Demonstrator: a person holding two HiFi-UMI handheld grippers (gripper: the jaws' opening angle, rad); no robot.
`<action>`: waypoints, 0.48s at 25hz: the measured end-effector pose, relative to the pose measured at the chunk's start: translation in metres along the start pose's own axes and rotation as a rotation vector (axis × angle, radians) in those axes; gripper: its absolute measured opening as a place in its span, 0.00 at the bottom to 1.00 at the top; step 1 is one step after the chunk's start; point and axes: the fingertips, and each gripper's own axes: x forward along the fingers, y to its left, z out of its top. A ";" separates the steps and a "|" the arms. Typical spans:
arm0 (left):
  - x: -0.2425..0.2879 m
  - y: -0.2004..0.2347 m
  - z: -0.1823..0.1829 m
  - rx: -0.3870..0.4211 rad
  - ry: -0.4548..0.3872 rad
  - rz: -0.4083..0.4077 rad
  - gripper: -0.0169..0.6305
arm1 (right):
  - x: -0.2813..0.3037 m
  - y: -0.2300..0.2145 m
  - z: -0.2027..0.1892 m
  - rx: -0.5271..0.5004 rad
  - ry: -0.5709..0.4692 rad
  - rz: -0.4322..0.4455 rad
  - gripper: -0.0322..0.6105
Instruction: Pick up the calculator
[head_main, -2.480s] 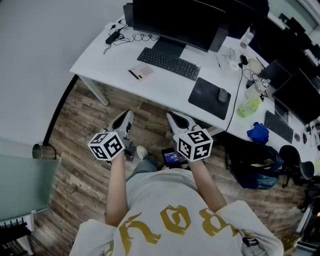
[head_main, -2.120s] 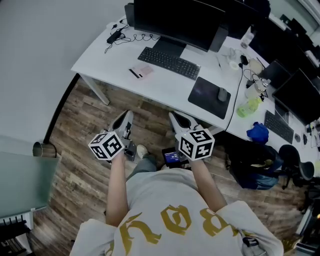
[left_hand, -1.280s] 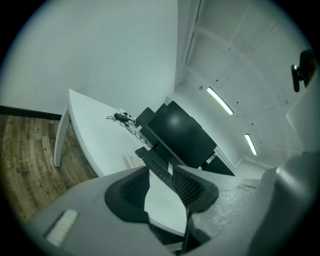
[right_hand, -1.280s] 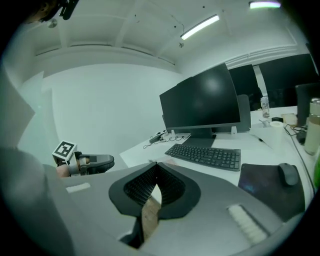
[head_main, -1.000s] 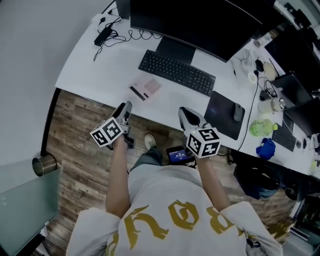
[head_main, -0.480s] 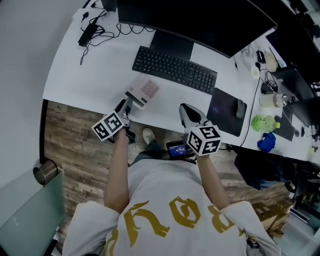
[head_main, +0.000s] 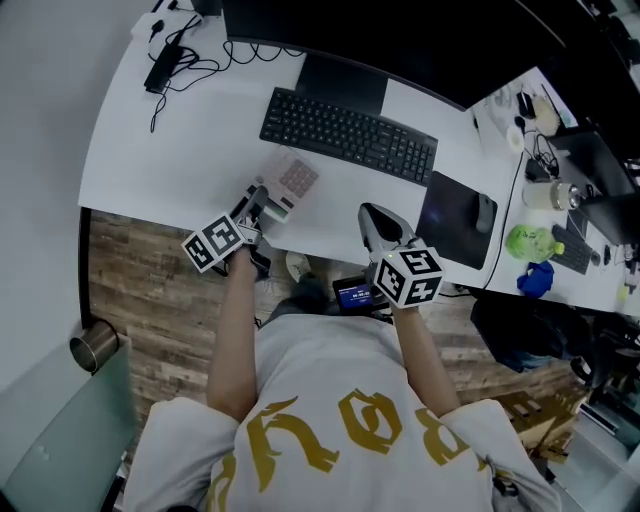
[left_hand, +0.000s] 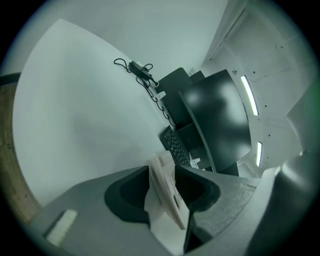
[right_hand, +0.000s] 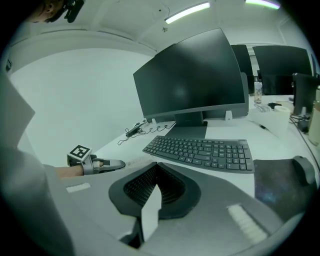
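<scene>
Left gripper view, left tool (left_hand: 162, 175) clamped on calculator (left_hand: 167, 202), calculator on surface (head_main: 180, 150) just short of keyboard (head_main: 348, 135), long axis slanting toward keyboard, display end at tool, right tool (head_main: 372, 215) closed, empty.

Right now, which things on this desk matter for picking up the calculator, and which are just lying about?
In the job:
calculator
left claw, closed on the calculator's near end

Lying about:
keyboard
monitor
mouse pad
mouse
power adapter
right claw, shut and empty
</scene>
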 end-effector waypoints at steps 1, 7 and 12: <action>0.001 0.001 0.001 -0.002 0.000 0.006 0.27 | 0.002 0.001 0.000 -0.001 0.001 0.002 0.09; 0.006 0.007 0.005 -0.079 -0.004 0.003 0.18 | 0.005 -0.004 0.001 0.007 -0.001 -0.001 0.09; 0.004 0.009 0.003 -0.194 -0.045 -0.040 0.14 | 0.002 -0.011 -0.001 0.036 -0.009 -0.002 0.09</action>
